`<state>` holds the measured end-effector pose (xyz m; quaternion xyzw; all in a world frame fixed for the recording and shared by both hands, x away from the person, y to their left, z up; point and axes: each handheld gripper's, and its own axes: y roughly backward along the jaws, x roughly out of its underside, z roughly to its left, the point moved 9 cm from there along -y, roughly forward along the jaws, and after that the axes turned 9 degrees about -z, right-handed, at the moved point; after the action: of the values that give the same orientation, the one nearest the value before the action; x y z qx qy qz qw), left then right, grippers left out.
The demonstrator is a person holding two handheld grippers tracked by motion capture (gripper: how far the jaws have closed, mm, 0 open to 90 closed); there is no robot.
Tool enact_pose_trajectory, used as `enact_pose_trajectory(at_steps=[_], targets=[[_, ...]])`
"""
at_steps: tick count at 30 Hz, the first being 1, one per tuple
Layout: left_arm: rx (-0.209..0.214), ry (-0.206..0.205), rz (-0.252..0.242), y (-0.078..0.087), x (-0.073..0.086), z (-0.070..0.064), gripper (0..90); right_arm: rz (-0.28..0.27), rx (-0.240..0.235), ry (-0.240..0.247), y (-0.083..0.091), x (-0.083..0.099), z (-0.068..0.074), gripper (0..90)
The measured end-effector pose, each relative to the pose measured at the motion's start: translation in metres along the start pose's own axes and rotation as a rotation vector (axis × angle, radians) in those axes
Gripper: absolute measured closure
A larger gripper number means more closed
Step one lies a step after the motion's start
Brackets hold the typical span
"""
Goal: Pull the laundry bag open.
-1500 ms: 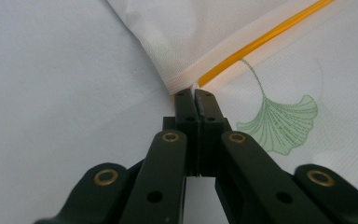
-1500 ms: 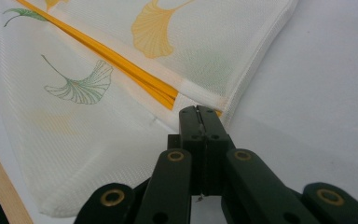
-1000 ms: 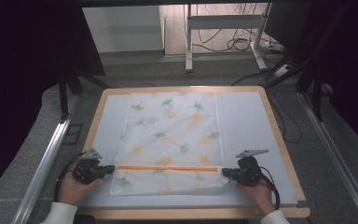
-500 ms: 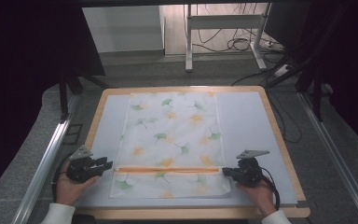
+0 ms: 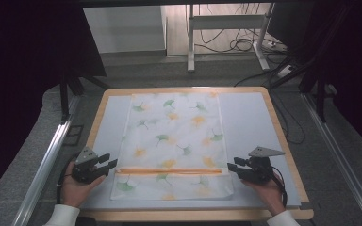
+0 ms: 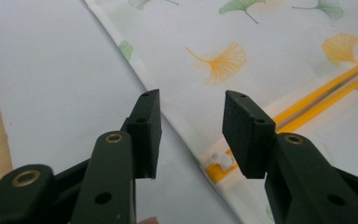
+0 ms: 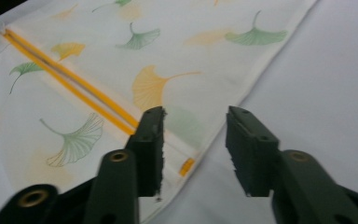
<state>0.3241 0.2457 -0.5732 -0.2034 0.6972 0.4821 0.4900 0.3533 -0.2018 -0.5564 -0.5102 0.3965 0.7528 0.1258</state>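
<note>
A white cloth cover printed with green and orange ginkgo leaves lies flat on the table, an orange zipper running across its near part. My left gripper stands open just off the cloth's left edge, at the zipper's end. In the left gripper view the jaws straddle the cloth edge with the white zipper pull just beyond them. My right gripper is open at the zipper's right end. In the right gripper view the cloth's edge lies between the open jaws.
The cloth lies on a pale grey mat on a wood-rimmed table. Metal rails run along both sides of the table. A white desk frame and cables stand on the floor beyond the far edge.
My left gripper has let go of the cloth's left edge, opened and backed off to the left. The right gripper has stayed in place.
</note>
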Motion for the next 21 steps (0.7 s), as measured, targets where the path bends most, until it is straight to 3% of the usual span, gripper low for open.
enact_pose_trajectory(at_steps=[7, 12, 16, 21], targets=[[-0.026, 0.019, 0.029, -0.013, -0.002, 0.009, 52.1, -0.056, 0.079, -0.002, 0.015, -0.004, -0.031, 48.3], [-0.029, 0.048, 0.048, -0.013, 0.004, 0.015, 51.1, -0.046, 0.142, -0.040, 0.023, 0.002, -0.054, 44.4], [-0.037, 0.053, 0.030, -0.009, 0.003, 0.016, 49.5, -0.060, 0.153, -0.053, 0.029, 0.002, -0.058, 43.9], [-0.025, 0.044, 0.044, -0.010, 0.004, 0.013, 46.4, -0.050, 0.154, -0.048, 0.028, 0.003, -0.055, 42.4]])
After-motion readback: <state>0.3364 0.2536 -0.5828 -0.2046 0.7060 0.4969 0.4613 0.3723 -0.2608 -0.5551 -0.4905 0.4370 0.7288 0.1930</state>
